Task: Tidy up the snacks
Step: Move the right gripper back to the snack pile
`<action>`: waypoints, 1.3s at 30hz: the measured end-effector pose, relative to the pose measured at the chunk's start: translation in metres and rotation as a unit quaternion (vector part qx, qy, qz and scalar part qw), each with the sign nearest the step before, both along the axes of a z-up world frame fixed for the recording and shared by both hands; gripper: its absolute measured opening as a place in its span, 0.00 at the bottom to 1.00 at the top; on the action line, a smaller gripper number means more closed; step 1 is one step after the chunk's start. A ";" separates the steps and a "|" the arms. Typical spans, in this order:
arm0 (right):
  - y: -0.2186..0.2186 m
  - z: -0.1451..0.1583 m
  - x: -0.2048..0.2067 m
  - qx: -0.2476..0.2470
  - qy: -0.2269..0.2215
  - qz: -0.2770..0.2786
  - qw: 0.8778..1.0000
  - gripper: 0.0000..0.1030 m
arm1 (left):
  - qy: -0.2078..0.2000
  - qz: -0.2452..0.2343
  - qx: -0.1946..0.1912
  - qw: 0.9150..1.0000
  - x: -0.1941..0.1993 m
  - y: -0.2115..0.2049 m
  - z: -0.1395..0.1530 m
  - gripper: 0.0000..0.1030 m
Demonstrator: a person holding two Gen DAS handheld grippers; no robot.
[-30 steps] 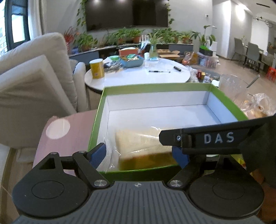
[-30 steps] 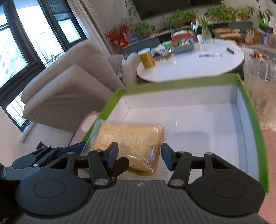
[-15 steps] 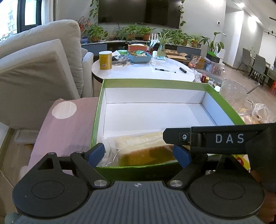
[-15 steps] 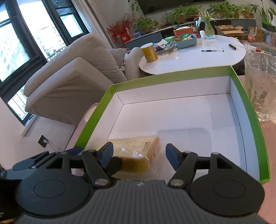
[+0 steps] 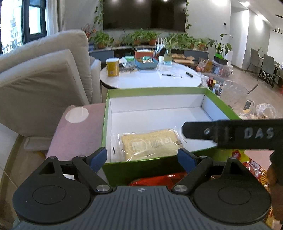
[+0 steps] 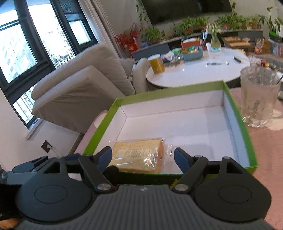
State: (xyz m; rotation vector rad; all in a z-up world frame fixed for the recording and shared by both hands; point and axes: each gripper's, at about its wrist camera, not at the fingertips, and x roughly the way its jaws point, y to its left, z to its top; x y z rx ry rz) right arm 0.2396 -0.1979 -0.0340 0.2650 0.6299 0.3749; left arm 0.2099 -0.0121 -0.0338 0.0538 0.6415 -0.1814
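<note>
- The left gripper (image 5: 142, 157) is hovering with its jaws spread wide and nothing between them, just short of the green box (image 5: 155, 91).
- The wrapped bread slice (image 5: 150, 144) is lying flat inside the box, directly ahead of its fingertips.
- The right gripper (image 6: 142, 158) is likewise gaping wide and gripping nothing, the bread (image 6: 138, 156) sitting ahead of its left finger.
- A glass pitcher (image 6: 259, 96) is standing off to its front right.

Living room, daylight from the side

Beige sofa (image 5: 44, 85) at nine o'clock beneath dark-framed windows (image 6: 35, 40); round white table (image 5: 150, 79) at twelve; wall television (image 5: 143, 14) above potted plants (image 5: 141, 37); grey dining chairs (image 5: 265, 65) at two.
</note>
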 end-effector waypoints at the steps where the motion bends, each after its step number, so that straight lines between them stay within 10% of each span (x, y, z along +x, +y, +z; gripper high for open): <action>1: -0.001 0.003 -0.005 0.001 -0.012 -0.001 1.000 0.77 | -0.006 0.002 0.002 1.000 -0.005 0.001 0.002 0.84; 9: -0.021 0.028 -0.071 -0.003 -0.164 -0.064 0.984 0.77 | -0.040 0.037 -0.028 0.998 -0.049 0.021 0.023 0.91; 28: -0.033 0.016 -0.126 0.002 -0.111 -0.036 0.993 0.77 | -0.027 0.073 -0.056 0.995 -0.128 0.047 0.016 0.97; 39: 0.003 0.015 -0.148 0.007 -0.096 0.080 0.992 0.77 | -0.041 0.108 -0.063 0.991 -0.148 0.073 0.017 0.97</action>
